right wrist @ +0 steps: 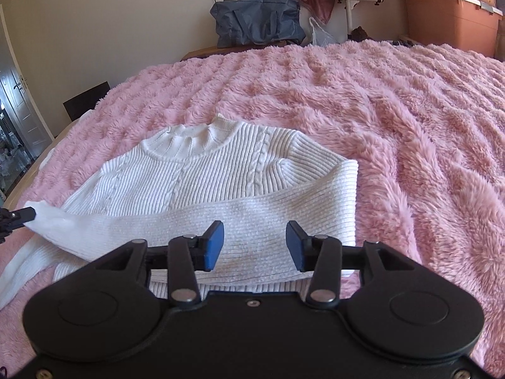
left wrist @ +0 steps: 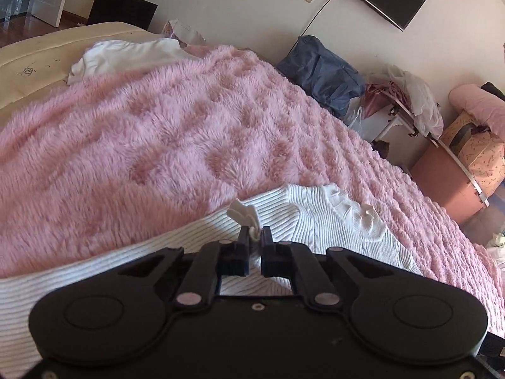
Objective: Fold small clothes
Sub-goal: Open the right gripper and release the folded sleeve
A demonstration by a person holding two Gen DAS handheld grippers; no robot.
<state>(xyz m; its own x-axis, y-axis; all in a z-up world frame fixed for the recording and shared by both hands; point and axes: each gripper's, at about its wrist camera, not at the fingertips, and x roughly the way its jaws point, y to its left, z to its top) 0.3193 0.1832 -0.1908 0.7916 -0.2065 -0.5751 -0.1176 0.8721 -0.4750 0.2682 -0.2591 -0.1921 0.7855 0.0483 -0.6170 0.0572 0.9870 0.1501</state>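
Right wrist view: the right claw (right wrist: 255,246) gapes empty over the white sweater (right wrist: 221,170) on the bed's pink blanket (right wrist: 394,120), while the left claw (left wrist: 255,237) pinches its sleeve cuff (left wrist: 244,213).

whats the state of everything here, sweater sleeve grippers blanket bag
sweater: lying flat on the blanket, collar away from the camera
sleeve: folded across the body, cuff pinched
left gripper: shut on the cuff
right gripper: open, over the sleeve, holding nothing
blanket: spread over the bed
bag: slumped against the wall
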